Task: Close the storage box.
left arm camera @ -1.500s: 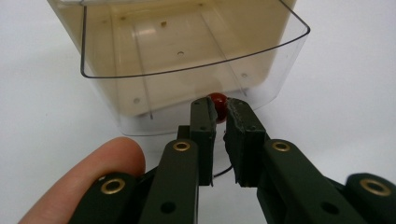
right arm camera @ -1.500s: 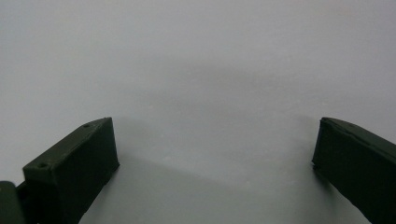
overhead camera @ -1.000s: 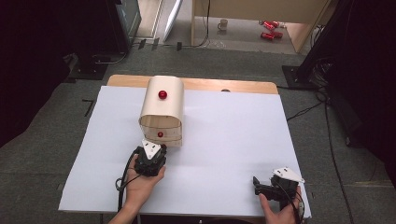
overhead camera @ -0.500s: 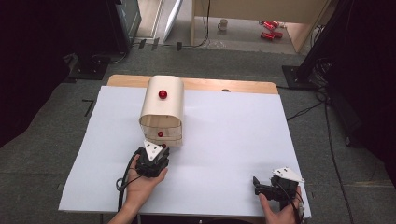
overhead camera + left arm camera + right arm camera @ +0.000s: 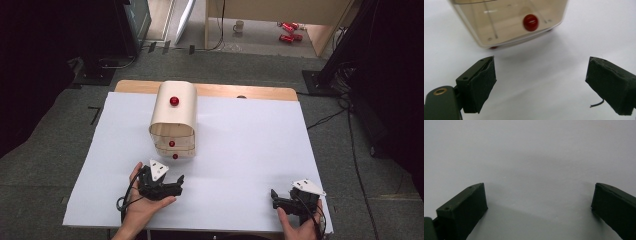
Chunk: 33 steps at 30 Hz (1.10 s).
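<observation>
Box w/ rounded top, pale wood colour, standing on white sheet toward far-left part of table. Red knob on top of box, two more red knobs on near face, one above other. Near face clear in left gripper view, w/ one red knob blurred at its lower part.

Left gripper just in front of box, near side, held in left hand; not touching box. Jaws spread wide, nothing between them, bare sheet underneath; frayed padding on pads, loose thread at one pad. Grey three-cornered plate on top, cable looping by wrist.

Right gripper well apart from box, near-right corner of sheet, held in right hand. Jaws wide apart too, empty, only plain sheet ahead in right gripper view.

Beyond table: grey carpet, mug & red cans on floor far behind box.
</observation>
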Each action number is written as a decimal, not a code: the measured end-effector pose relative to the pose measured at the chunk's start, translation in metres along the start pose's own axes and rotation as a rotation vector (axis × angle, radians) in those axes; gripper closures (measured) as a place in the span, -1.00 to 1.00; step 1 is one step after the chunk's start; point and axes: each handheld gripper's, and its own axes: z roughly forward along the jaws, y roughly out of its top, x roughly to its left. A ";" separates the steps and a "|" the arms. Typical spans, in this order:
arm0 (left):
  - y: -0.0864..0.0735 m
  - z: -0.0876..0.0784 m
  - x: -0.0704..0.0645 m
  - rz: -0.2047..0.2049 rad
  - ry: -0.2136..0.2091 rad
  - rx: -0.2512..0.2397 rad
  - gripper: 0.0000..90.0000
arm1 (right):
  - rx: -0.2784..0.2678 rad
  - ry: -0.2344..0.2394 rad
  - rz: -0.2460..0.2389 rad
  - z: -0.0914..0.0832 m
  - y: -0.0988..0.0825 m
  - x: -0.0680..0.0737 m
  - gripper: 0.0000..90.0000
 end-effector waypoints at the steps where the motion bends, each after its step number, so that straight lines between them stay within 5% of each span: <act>1: -0.001 -0.001 0.002 -0.001 0.002 0.001 -0.81 | 0.000 0.000 0.000 0.000 0.000 0.000 -1.00; 16: -0.032 -0.022 0.055 -0.056 0.079 0.031 -0.83 | 0.001 0.000 0.000 0.000 0.000 0.000 -1.00; 33: -0.063 -0.039 0.121 -0.103 0.218 0.063 -0.83 | 0.001 -0.001 0.000 0.000 0.000 0.000 -1.00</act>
